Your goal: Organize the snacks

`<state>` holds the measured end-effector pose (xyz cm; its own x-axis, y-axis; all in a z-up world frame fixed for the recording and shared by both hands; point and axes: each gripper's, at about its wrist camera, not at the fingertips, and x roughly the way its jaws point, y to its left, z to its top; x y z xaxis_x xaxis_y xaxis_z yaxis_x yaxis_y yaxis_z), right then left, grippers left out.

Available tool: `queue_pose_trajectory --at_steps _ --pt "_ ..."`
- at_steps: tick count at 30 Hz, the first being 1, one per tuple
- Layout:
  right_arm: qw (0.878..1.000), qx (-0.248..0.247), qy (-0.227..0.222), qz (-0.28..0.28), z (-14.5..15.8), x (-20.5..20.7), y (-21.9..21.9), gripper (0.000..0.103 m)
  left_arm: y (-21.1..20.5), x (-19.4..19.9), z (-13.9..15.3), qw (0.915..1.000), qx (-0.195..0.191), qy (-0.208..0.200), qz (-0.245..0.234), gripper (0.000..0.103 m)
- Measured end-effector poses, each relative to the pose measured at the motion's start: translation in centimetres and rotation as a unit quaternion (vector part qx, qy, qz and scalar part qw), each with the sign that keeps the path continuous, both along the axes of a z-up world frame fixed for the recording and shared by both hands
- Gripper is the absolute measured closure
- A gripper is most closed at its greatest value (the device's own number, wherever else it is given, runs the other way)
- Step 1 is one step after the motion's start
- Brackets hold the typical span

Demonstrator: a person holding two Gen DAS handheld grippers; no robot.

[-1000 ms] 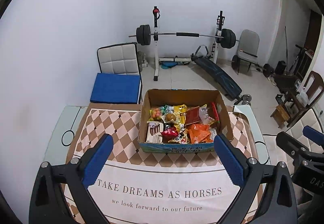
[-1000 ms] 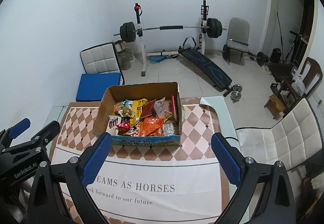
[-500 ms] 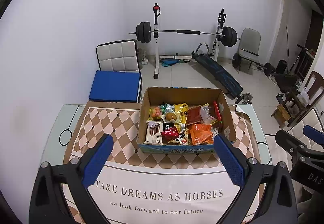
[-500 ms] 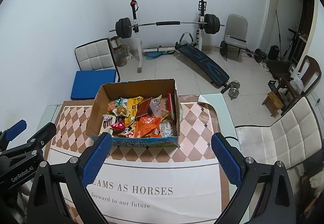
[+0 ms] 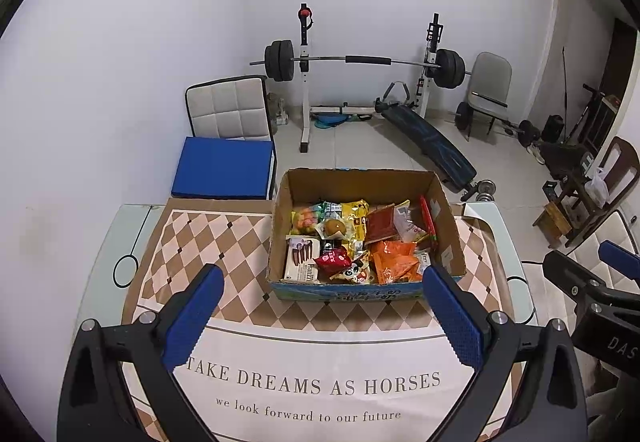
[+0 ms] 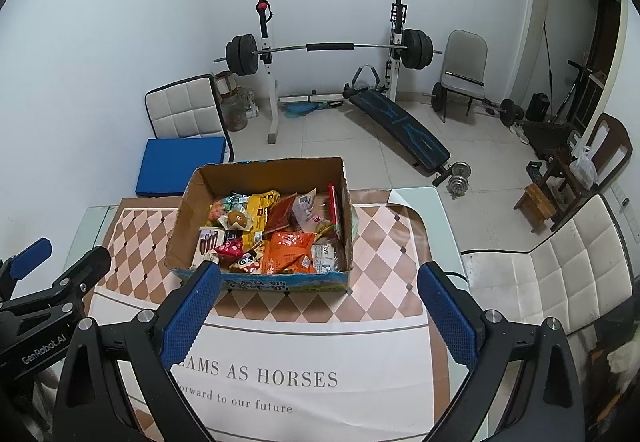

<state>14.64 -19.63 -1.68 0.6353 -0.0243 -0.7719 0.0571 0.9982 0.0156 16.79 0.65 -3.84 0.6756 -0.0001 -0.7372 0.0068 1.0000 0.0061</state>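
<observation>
One cardboard box of mixed snack packets, incl. two orange bags, sits on the tablecloth just ahead of both grippers. Left gripper and right gripper: jaws wide, nothing held.

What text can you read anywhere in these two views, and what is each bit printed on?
"TAKE DREAMS AS HORSES": tablecloth.
"we look forward to our future": tablecloth, the line below.
"GenRobot.AI": body of the left gripper.
"DAS", cut off by the frame edge: body of the right gripper.
"Franzzi": white biscuit box in the cardboard box.
Print on the carton's blue front and the other snack packets: too small to read.
</observation>
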Motion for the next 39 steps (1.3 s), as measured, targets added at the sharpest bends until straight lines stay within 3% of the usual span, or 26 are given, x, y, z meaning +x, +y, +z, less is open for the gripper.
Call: queue_pose_trajectory --at_steps 39 --pt "1.0 -0.006 -0.002 -0.002 0.09 -0.22 -0.33 0.002 -0.18 -0.13 0.46 0.9999 0.001 -0.008 -0.007 0.001"
